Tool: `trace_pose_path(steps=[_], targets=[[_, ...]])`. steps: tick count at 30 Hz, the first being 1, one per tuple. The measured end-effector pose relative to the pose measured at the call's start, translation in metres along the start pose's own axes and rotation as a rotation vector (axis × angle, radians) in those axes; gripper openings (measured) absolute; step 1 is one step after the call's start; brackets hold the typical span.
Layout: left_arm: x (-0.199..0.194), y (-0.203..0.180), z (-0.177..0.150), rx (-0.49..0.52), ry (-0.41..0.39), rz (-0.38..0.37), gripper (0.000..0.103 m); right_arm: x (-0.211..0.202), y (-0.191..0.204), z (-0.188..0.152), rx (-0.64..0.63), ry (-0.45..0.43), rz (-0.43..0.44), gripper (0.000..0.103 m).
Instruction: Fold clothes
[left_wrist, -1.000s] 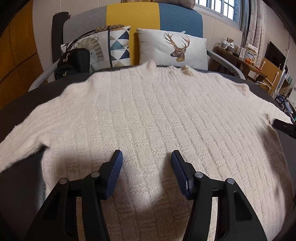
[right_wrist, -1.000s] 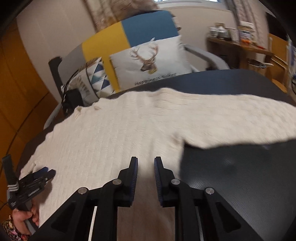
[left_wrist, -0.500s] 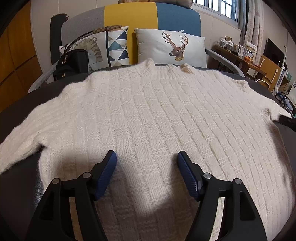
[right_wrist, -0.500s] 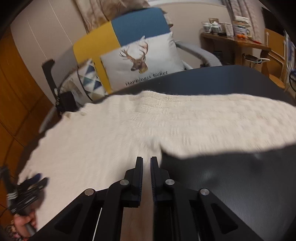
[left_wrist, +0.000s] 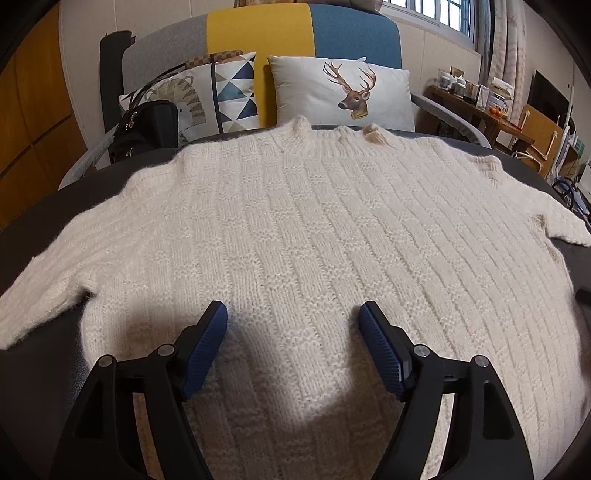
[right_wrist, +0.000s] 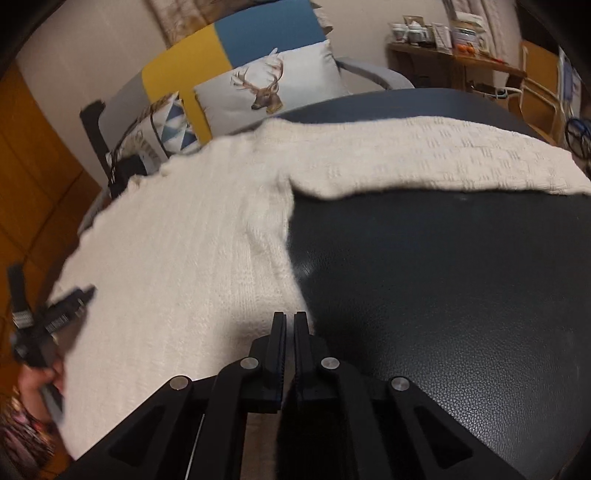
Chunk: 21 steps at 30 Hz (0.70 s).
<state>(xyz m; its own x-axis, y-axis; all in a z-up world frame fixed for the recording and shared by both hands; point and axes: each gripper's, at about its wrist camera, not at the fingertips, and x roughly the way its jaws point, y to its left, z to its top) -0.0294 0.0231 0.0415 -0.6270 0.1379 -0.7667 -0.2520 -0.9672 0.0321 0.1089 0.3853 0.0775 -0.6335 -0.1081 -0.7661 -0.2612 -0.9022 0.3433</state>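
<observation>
Left wrist view showed the left tongs (left_wrist: 293, 321) wide apart over the white sweater (left_wrist: 314, 229), while the right tongs (right_wrist: 290, 323) were squeezed nearly closed, holding nothing.

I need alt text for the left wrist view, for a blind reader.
A cream knitted sweater lies spread flat on a dark table, with the open left gripper just above its lower part. Behind stands a sofa with a deer cushion.
</observation>
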Motion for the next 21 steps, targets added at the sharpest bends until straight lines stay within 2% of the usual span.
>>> trace_pose_path(steps=[2,6,7,8,11,15,19,21], targets=[[0.000,0.000,0.000,0.001,0.000,0.001,0.077,0.000,0.013,0.013,-0.031,-0.037,0.032,0.009],[0.000,0.000,0.000,-0.001,-0.001,-0.001,0.077,0.035,0.027,0.042,-0.086,-0.007,0.023,0.009],[0.000,0.001,0.001,-0.001,-0.001,-0.002,0.077,0.046,0.027,0.047,-0.096,0.011,0.009,0.009],[0.000,0.001,0.001,-0.001,0.000,-0.002,0.077,0.055,0.026,0.050,-0.114,0.027,-0.029,0.001],[0.000,0.001,0.001,-0.005,-0.002,-0.006,0.078,0.063,0.011,0.055,-0.097,0.010,-0.073,0.000],[0.001,0.001,0.000,-0.006,-0.003,-0.011,0.079,0.052,-0.005,0.064,0.015,-0.015,0.017,0.004],[0.001,0.001,0.000,-0.007,-0.004,-0.011,0.080,0.050,0.011,0.081,-0.069,-0.060,0.023,0.004],[0.001,0.001,0.000,-0.008,-0.004,-0.013,0.080,0.067,0.014,0.095,-0.083,-0.035,0.006,0.004]])
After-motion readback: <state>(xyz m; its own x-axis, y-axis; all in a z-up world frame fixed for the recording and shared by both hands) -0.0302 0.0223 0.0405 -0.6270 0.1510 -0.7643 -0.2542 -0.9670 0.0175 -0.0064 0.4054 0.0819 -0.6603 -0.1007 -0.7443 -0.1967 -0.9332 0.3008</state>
